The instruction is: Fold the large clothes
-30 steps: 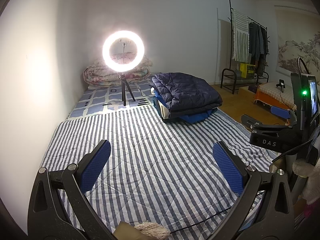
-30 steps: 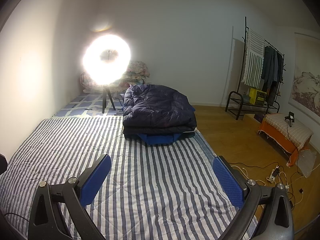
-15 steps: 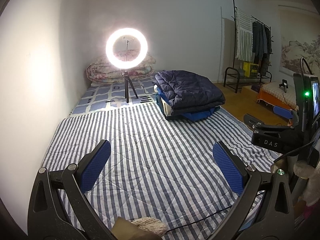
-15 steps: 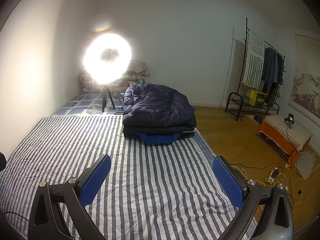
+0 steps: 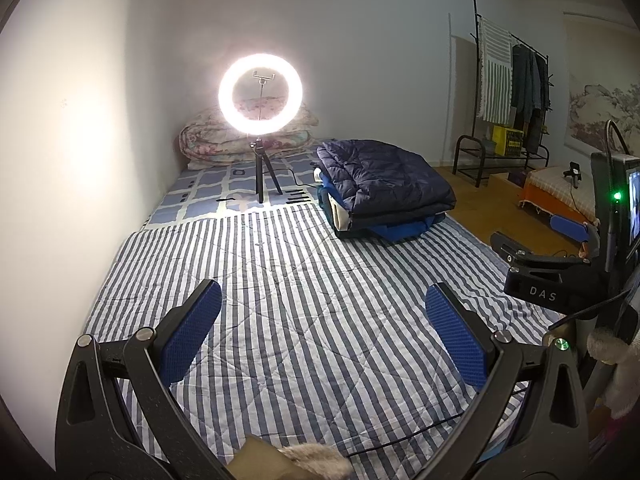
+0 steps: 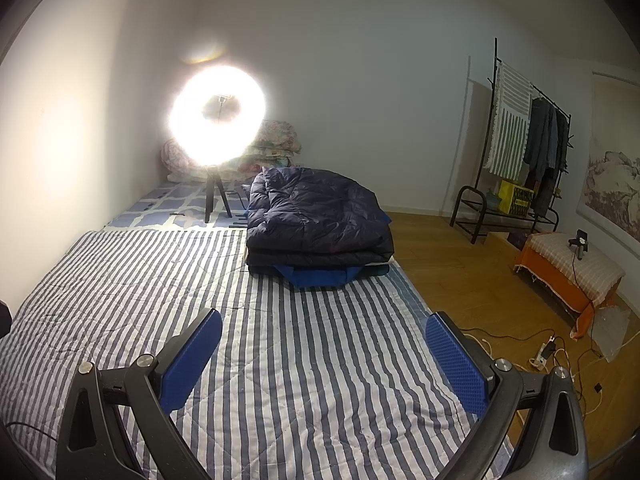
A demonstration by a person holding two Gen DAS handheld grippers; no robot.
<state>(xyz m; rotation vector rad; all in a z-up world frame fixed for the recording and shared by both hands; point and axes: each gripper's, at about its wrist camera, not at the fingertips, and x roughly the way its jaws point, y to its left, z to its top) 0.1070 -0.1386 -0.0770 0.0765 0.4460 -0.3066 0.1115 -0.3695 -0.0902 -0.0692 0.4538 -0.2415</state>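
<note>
A stack of folded clothes, with a dark navy quilted coat [image 5: 384,184] on top and blue garments under it, lies at the far right of the blue-and-white striped quilt [image 5: 304,280]. It also shows in the right wrist view [image 6: 316,224] on the quilt [image 6: 280,360]. My left gripper [image 5: 322,334] is open and empty above the near part of the quilt. My right gripper [image 6: 322,354] is open and empty, held above the quilt's right half. The right gripper's side also shows in the left wrist view [image 5: 560,256] at the right edge.
A lit ring light on a small tripod [image 5: 260,152] stands behind the quilt, before a pile of floral bedding [image 5: 224,140]. A clothes rack [image 6: 520,168], an orange-covered low bench [image 6: 568,272] and floor cables [image 6: 540,356] are on the wooden floor to the right.
Both grippers stay open. The left view has shifted slightly, so the light and the folded stack sit a little further right in it. The right view is nearly unchanged.
</note>
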